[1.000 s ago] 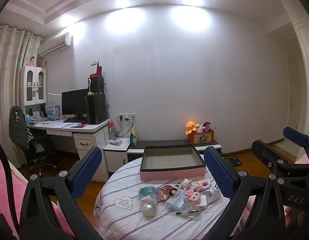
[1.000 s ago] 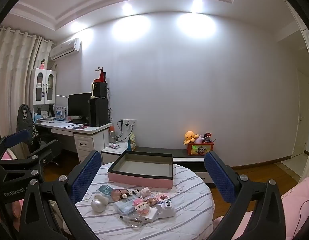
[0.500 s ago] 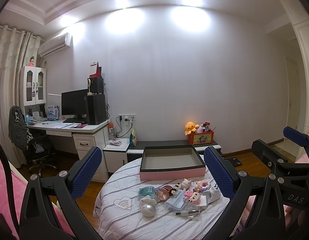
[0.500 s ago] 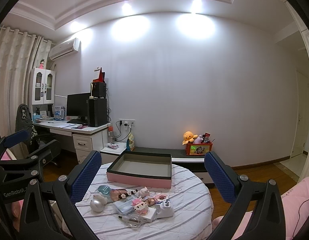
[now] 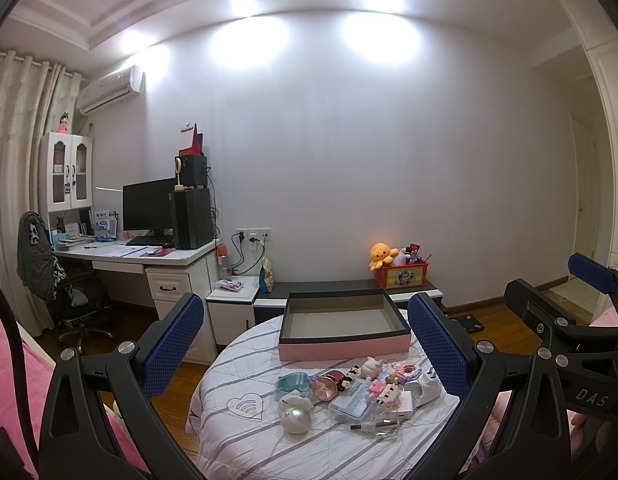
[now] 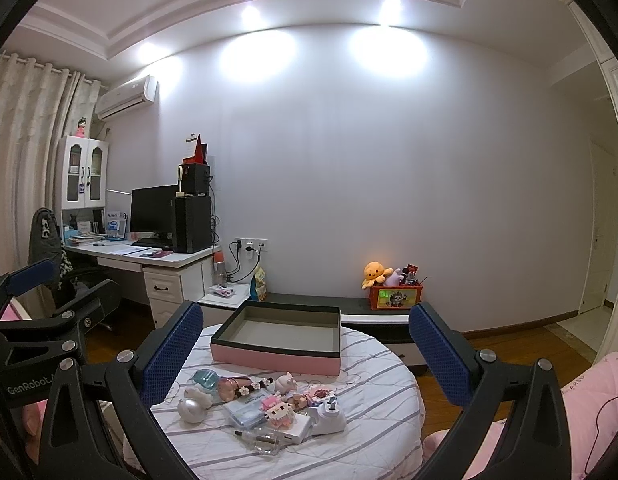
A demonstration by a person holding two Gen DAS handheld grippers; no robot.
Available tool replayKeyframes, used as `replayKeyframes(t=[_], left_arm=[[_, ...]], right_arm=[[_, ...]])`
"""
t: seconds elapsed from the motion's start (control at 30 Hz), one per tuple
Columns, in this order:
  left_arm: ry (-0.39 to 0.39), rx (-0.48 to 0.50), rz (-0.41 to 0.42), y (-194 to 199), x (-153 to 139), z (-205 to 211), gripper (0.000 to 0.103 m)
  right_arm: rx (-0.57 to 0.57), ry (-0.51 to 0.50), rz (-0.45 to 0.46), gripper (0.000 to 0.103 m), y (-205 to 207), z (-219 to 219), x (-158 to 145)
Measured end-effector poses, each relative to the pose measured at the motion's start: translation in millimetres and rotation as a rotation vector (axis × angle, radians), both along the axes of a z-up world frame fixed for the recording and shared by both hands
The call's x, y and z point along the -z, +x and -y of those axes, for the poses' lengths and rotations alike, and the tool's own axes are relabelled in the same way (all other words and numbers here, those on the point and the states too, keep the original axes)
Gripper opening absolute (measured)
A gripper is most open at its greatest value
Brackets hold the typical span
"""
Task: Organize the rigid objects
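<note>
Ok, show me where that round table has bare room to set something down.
The box is bare inside. Free cloth lies left of the pile, around the heart print, and along the near edge of the table in front of the pen. From the silver ball across to the white gadget it is crowded.
</note>
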State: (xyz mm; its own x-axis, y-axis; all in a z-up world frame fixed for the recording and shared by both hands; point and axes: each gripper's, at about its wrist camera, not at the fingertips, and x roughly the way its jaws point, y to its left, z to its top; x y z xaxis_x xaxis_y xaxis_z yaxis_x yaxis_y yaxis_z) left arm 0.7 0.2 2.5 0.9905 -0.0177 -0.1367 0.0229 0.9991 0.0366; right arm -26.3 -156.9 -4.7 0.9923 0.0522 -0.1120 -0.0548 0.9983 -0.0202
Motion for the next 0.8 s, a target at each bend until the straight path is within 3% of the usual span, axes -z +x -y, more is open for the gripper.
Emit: replayKeyframes(t=[0.8], left_arm=[[0.004,-0.002,0.004,-2.2,-7.1,-0.4,0.103]], right_arm=[[-0.002,0.000,0.003,0.103,0.6,0.8,-1.3]])
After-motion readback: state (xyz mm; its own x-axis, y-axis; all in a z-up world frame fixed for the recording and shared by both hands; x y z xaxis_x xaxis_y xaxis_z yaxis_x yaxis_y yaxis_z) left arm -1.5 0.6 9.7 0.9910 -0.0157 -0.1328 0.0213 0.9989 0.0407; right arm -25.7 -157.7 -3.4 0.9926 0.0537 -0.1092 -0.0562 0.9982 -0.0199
